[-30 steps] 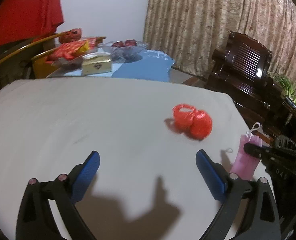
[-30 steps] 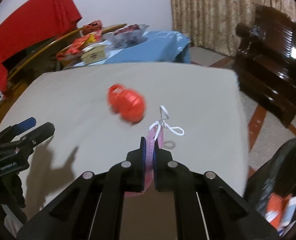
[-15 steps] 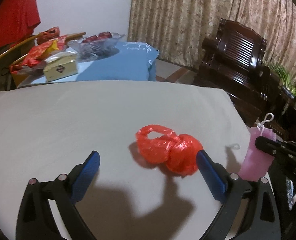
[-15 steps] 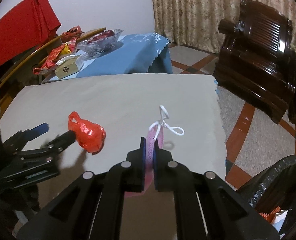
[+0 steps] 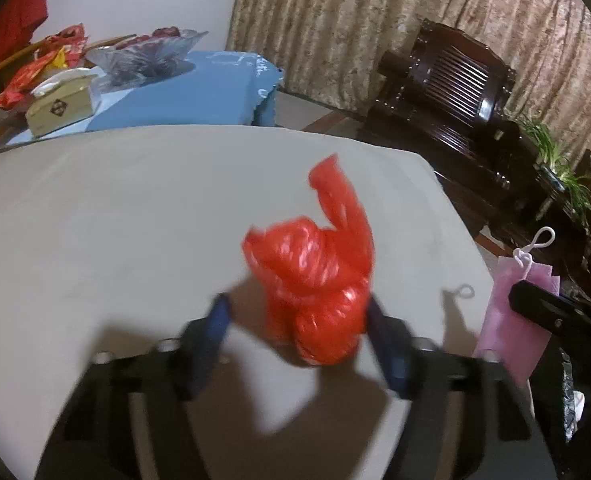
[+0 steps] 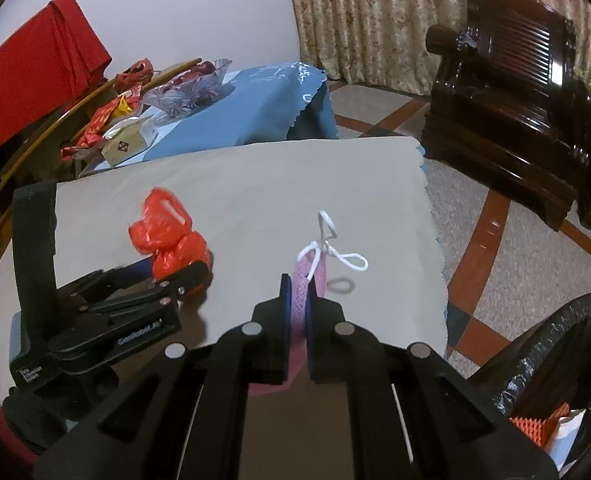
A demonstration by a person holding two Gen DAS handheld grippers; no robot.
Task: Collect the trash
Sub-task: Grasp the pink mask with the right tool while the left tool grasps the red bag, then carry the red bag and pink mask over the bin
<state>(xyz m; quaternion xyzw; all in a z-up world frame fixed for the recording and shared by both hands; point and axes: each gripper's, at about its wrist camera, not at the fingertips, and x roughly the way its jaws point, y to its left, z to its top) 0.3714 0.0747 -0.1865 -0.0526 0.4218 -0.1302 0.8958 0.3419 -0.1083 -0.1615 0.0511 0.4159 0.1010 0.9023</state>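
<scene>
A crumpled red plastic bag [image 5: 315,284] lies on the grey table [image 5: 115,216]. My left gripper [image 5: 295,316] has its blue fingers close on both sides of the bag's lower part; the frame is blurred, and the right finger touches it. The bag also shows in the right wrist view [image 6: 167,240], between the left gripper's fingers [image 6: 193,274]. My right gripper [image 6: 297,300] is shut on a pink face mask [image 6: 313,276] with white ear loops, held above the table's right part. The mask also shows in the left wrist view [image 5: 511,312].
A black-lined trash bin [image 6: 555,380] with trash inside stands on the floor to the right of the table. A blue-covered table [image 6: 255,100] with a box, a glass bowl and red wrappers stands behind. A dark wooden armchair [image 6: 511,96] is at the far right.
My left gripper has moved onto the red bag and its fingers have narrowed around it. My right gripper still holds the pink mask and has swung a little to the right.
</scene>
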